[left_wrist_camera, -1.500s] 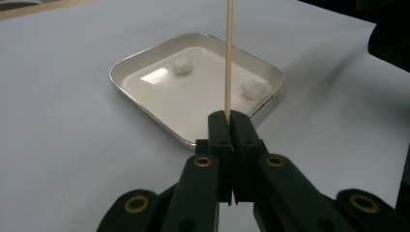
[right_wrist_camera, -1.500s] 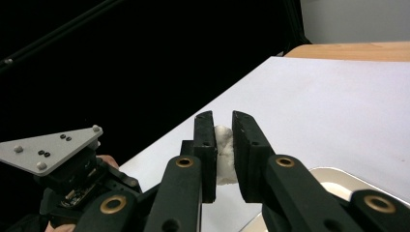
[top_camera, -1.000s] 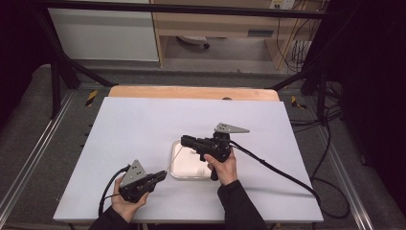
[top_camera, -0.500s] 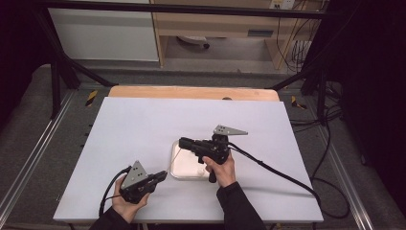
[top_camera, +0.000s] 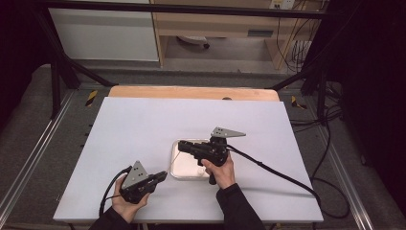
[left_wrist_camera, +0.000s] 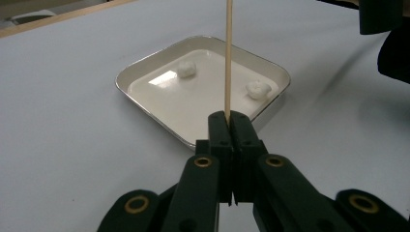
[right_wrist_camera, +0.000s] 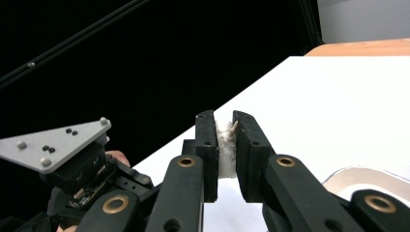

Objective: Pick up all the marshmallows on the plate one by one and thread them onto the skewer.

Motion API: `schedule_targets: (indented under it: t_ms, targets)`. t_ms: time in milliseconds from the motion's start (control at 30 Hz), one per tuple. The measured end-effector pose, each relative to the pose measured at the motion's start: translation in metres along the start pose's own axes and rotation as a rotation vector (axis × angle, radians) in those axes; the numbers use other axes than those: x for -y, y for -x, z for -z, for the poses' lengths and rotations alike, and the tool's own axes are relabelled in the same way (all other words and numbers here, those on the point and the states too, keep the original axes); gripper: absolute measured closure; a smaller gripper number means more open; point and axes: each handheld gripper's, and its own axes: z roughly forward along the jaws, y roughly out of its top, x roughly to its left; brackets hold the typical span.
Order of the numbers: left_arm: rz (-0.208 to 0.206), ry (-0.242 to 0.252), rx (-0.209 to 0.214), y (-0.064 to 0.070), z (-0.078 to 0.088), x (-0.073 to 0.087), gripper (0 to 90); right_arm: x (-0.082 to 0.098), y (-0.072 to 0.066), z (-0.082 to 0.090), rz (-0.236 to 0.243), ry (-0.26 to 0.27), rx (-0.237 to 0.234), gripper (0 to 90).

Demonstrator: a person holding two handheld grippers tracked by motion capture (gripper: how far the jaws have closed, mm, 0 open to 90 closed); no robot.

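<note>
Your left tongs (left_wrist_camera: 230, 126) are clamped on a thin, smooth wooden skewer (left_wrist_camera: 227, 58); your right tongs (right_wrist_camera: 225, 140) pinch a soft white marshmallow (right_wrist_camera: 225, 145) over the glossy square tray (top_camera: 184, 167).

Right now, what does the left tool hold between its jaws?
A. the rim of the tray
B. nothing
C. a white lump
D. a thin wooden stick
D: in the left gripper view, the left tool is shut on a thin wooden stick that rises in front of the tray.

Left gripper (top_camera: 160, 176) low near table's front edge, jaws clamped together, pointing right. Right gripper (top_camera: 182, 145) raised, level, pointing left, jaws nearly closed.
</note>
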Motion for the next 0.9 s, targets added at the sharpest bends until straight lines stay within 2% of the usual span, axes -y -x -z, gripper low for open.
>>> schedule_targets:
  t_ms: [33, 67, 100, 133, 167, 200, 300, 467, 500, 567, 633, 700, 767, 833, 900]
  targets:
    - [0.007, 0.031, 0.02, 0.0, 0.001, -0.001, 89.2, 0.001, 0.0, -0.001, 0.001, -0.008, 0.002, 81.8]
    - [0.012, 0.046, 0.021, 0.001, 0.003, -0.007, 89.2, 0.003, 0.0, -0.003, -0.015, -0.067, -0.016, 81.2]
    - [-0.036, 0.045, -0.021, 0.004, 0.002, -0.012, 89.2, 0.011, -0.001, -0.011, -0.007, -0.111, -0.034, 80.9]
    - [-0.042, 0.028, -0.044, 0.006, 0.0, -0.012, 89.2, 0.018, -0.004, -0.017, -0.012, -0.115, -0.046, 81.1]
    - [-0.03, 0.033, -0.04, 0.004, -0.002, -0.01, 89.2, 0.022, -0.007, -0.021, 0.008, -0.113, -0.038, 81.1]
    - [-0.002, 0.023, -0.021, 0.002, -0.001, -0.008, 89.2, 0.024, -0.007, -0.023, 0.014, -0.112, -0.028, 80.8]
    - [0.014, 0.027, -0.008, 0.0, -0.001, -0.007, 89.1, 0.025, -0.005, -0.024, 0.004, -0.123, -0.031, 80.2]
    - [0.02, 0.033, -0.004, 0.0, -0.004, -0.007, 89.0, 0.025, -0.006, -0.023, 0.002, -0.134, -0.015, 79.6]
    - [0.022, 0.056, 0.014, -0.001, -0.005, -0.008, 89.1, 0.026, -0.005, -0.024, -0.005, -0.142, -0.022, 79.4]
    - [0.008, 0.052, -0.003, 0.0, -0.007, -0.01, 89.0, 0.032, -0.005, -0.029, -0.026, -0.175, -0.046, 79.3]
    - [0.026, 0.05, 0.01, 0.0, -0.009, -0.008, 89.0, 0.035, -0.007, -0.029, 0.004, -0.158, -0.018, 79.3]
    - [0.023, 0.048, 0.01, -0.001, -0.008, -0.008, 89.0, 0.035, -0.006, -0.029, -0.003, -0.164, -0.022, 78.4]
    - [0.026, 0.039, -0.001, -0.002, -0.008, -0.008, 89.0, 0.033, -0.007, -0.028, 0.01, -0.148, -0.012, 74.3]
    - [0.061, 0.034, 0.008, -0.005, -0.007, -0.005, 89.0, 0.028, -0.009, -0.024, 0.024, -0.136, 0.005, 66.6]
    - [0.073, 0.026, -0.007, -0.008, -0.005, -0.004, 89.0, 0.022, -0.01, -0.018, 0.051, -0.134, 0.023, 58.7]
